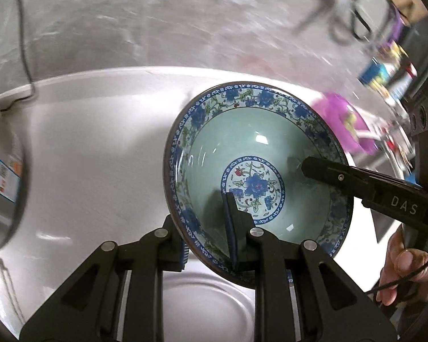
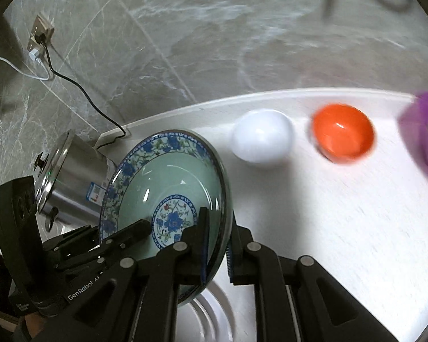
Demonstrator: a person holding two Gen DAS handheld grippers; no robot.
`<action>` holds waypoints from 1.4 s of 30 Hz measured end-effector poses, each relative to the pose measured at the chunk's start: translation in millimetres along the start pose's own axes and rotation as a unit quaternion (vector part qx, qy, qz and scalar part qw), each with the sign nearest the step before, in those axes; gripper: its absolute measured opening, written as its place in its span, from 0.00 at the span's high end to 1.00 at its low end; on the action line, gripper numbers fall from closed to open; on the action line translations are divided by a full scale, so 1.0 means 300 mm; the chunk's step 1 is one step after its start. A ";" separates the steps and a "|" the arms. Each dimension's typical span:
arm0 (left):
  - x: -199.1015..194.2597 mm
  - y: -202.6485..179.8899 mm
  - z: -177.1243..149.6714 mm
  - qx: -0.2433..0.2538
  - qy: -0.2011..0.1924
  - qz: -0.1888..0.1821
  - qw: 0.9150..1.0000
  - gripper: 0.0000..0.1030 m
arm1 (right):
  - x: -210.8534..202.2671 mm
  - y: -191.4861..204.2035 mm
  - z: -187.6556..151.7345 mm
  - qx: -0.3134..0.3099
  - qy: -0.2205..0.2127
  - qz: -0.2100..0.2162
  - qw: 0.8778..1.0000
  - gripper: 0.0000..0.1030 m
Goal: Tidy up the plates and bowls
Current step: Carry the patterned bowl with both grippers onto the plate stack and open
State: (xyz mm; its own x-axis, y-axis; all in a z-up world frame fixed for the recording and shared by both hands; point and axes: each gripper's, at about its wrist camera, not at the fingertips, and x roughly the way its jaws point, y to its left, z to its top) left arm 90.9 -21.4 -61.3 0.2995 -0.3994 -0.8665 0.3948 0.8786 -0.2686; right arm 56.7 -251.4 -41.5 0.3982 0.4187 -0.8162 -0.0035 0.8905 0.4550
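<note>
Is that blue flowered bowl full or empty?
Empty. The bowl's green inside and painted flower centre show bare and glossy in both views, while both grippers pinch its rim.

Left claw (image 1: 208, 239) and right claw (image 2: 215, 249) both point steeply down, each clamped shut; a hand (image 1: 405, 268) grips at four o'clock.

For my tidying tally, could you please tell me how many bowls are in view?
4. The floral bowl is held over the sink by both grippers; the white bowl, orange bowl and purple bowl sit in a row on the counter. Others may be out of frame.
</note>
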 end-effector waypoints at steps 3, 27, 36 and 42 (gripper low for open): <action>0.048 -0.125 -0.081 0.027 0.022 -0.015 0.999 0.81 | -0.042 -0.090 -0.092 0.018 0.002 -0.010 1.000 0.88; 0.408 -0.549 -0.391 0.127 0.121 -0.043 0.984 0.81 | -0.081 -0.511 -0.482 0.124 0.043 -0.058 0.990 0.86; 0.421 -0.511 -0.381 0.113 0.135 -0.069 0.982 0.72 | -0.065 -0.517 -0.513 0.117 0.046 -0.057 0.990 0.83; 0.320 -0.478 -0.334 0.103 0.092 -0.079 0.987 0.18 | -0.088 -0.501 -0.495 0.114 0.037 -0.047 0.992 0.45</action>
State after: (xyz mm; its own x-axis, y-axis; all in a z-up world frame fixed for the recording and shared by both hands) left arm -23.9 -159.6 -148.2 0.0641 -0.4569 -0.8872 0.5976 0.7296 -0.3326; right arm -89.4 -369.9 -141.2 0.3183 0.3543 -0.8793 0.2408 0.8669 0.4364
